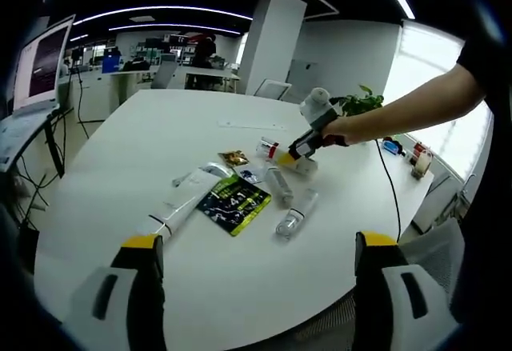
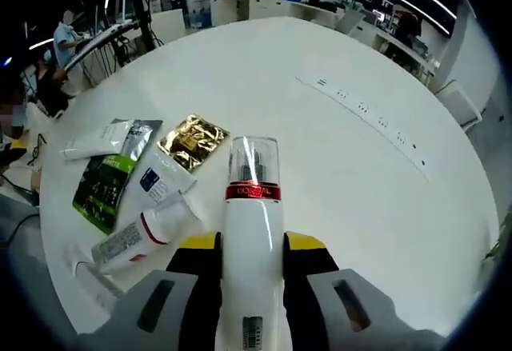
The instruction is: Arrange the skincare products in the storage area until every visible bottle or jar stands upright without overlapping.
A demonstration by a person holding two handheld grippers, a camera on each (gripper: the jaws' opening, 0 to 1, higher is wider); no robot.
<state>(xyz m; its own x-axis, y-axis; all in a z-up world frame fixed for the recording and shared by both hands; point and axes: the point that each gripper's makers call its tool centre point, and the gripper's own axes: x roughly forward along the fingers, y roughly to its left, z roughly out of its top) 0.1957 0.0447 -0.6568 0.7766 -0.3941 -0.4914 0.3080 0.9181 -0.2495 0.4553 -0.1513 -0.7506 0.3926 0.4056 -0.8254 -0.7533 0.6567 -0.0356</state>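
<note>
Right gripper (image 2: 252,259): jaws clamped on the white pump bottle (image 2: 253,239), clear cap pointing ahead along the jaws.
Right arm: in the left gripper view, a bare forearm (image 1: 408,111) reaches across the white table (image 1: 120,135), the right gripper low over the products.
Left gripper (image 1: 260,247): jaws spread wide, nothing between them, held back near the table edge.
Ahead of left gripper: white tube (image 1: 180,203), green sachet (image 1: 234,203), clear bottle (image 1: 296,213), all lying flat.
Left of right gripper: gold sachet (image 2: 194,141), small white tube (image 2: 144,231).

White pump bottle (image 2: 253,239) in my right gripper (image 2: 253,249): base cut off at 6 o'clock; label print too small to read.
</note>
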